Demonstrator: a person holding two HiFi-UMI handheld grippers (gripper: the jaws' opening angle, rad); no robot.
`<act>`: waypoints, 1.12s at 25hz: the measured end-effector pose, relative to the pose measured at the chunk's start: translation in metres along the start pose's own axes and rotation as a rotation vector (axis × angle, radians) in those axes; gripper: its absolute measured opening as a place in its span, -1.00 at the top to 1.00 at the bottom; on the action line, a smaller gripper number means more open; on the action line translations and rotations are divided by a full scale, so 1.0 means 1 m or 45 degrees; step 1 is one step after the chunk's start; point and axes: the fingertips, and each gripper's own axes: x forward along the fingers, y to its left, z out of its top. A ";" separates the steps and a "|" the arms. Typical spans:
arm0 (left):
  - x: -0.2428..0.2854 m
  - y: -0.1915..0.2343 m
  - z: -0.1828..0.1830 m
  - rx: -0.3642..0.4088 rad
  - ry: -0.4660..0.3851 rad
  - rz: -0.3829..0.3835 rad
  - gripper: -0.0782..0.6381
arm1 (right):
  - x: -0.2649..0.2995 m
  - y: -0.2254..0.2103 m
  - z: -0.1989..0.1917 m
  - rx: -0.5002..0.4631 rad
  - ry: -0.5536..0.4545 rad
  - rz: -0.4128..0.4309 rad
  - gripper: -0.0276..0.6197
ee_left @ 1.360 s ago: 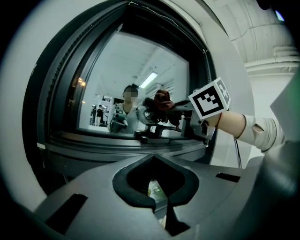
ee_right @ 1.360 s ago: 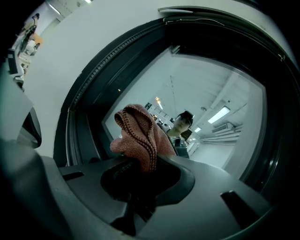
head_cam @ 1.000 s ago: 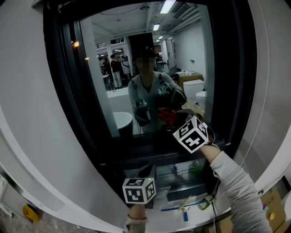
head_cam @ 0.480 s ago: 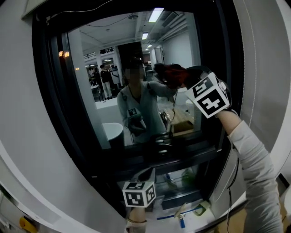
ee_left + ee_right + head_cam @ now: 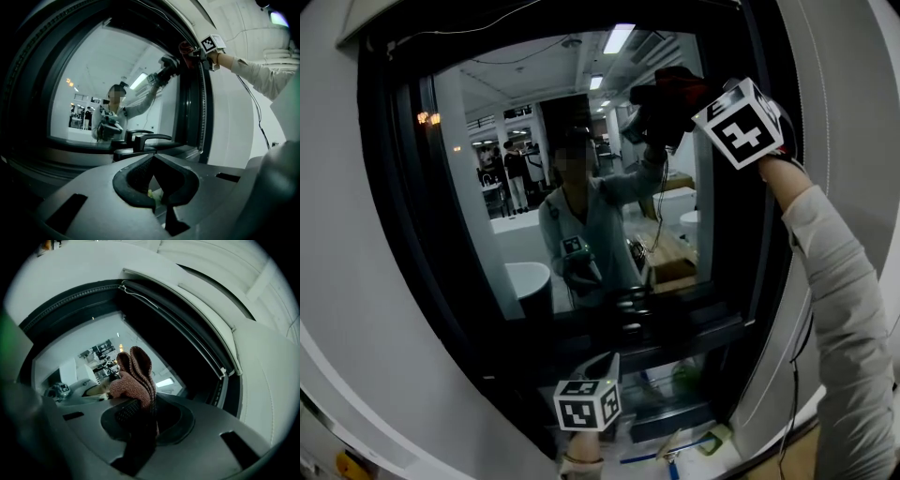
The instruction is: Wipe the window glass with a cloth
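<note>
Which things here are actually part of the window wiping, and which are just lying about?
Part of the job:
- right gripper, shut on the reddish cloth
- window glass, with the cloth held up near its top right corner

Just lying about:
- left gripper, shut on nothing, held low
- window handles
- blue-handled tool

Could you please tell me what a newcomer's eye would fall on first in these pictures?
The red cloth pinched in the right gripper stands out, held up at the upper right corner of the dark window glass. The glass mirrors the person and a bright room. The left gripper hangs low beneath the glass, jaws together on nothing.
</note>
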 end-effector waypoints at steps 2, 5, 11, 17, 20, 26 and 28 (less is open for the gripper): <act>0.003 0.002 0.001 -0.006 -0.004 0.002 0.77 | 0.007 -0.015 0.003 -0.004 0.001 -0.050 0.76; 0.007 0.003 0.001 -0.011 -0.008 0.001 0.77 | 0.016 -0.028 0.000 0.004 0.024 -0.093 0.76; 0.008 0.009 0.005 -0.015 -0.007 0.006 0.77 | 0.034 -0.028 -0.010 0.040 0.066 -0.094 0.76; 0.011 0.010 0.005 -0.008 -0.002 0.001 0.77 | 0.039 -0.004 -0.022 0.074 0.096 -0.016 0.76; 0.010 0.008 0.004 -0.008 -0.009 -0.006 0.77 | 0.039 0.010 -0.032 0.110 0.121 0.024 0.76; 0.005 0.006 0.000 -0.011 -0.009 -0.002 0.77 | 0.028 0.036 -0.050 0.112 0.126 0.071 0.76; 0.002 0.005 -0.001 -0.012 -0.006 -0.001 0.77 | 0.024 0.046 -0.056 0.114 0.123 0.086 0.76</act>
